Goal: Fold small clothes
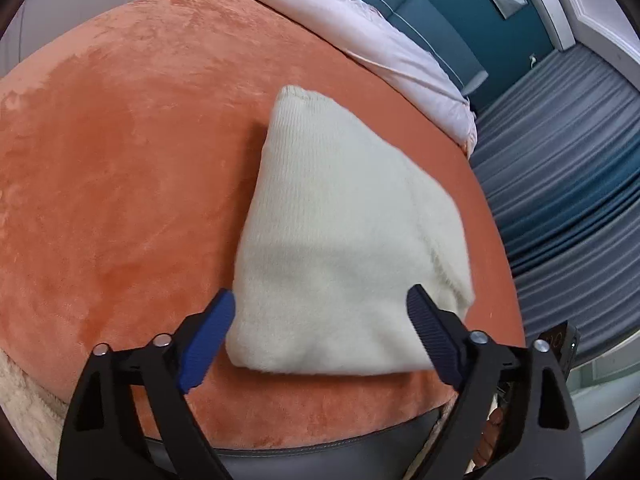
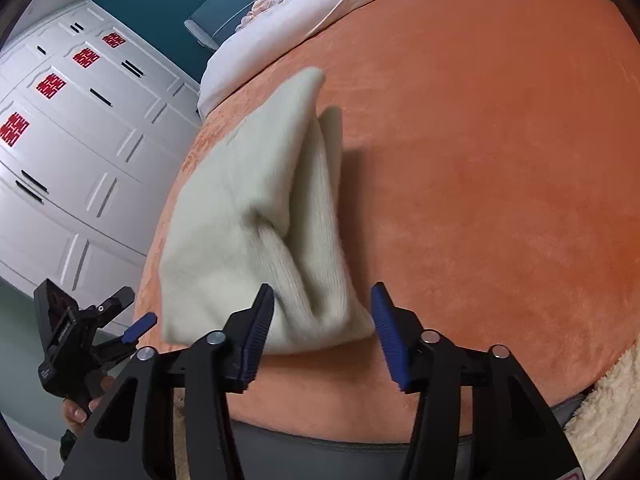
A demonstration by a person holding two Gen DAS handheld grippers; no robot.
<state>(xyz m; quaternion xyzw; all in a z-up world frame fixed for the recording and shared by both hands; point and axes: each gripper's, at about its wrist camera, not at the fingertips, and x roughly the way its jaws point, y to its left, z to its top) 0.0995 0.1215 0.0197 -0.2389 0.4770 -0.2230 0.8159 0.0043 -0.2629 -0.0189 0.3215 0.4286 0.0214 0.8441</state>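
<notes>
A: Lying folded on the orange plush bed cover [image 1: 120, 160], near its front edge: cream knit garment [image 1: 344, 240]. Narrow ribbed end toward the pink bedding [image 1: 360, 28], wide end toward the cameras.

B: Confirmed from the right wrist view. Same cream knit garment [image 2: 248, 220], layers doubled, deep crease down the near part, one flap raised at the far tip.

A: Left gripper [image 1: 320, 328]: jaws spread wide, released. Blue pads flanking the near edge of the garment, not pressing on it. Nothing clamped.

B: Right gripper [image 2: 322, 332]: jaws parted, released. Near corner of the garment between the pads; left pad just at the fabric, right pad clear of it. No grasp.

A: Visible also in the right wrist view, low at the left: left gripper [image 2: 136, 330], held by a hand [image 2: 78, 410], just off the garment's left edge.

B: Surroundings: white wardrobe doors [image 2: 80, 140] with red paper cutouts [image 2: 50, 85], teal wall, striped blue-grey carpet [image 1: 568, 160]. Fleecy cream throw [image 2: 608, 412] at the bed's near corner.
</notes>
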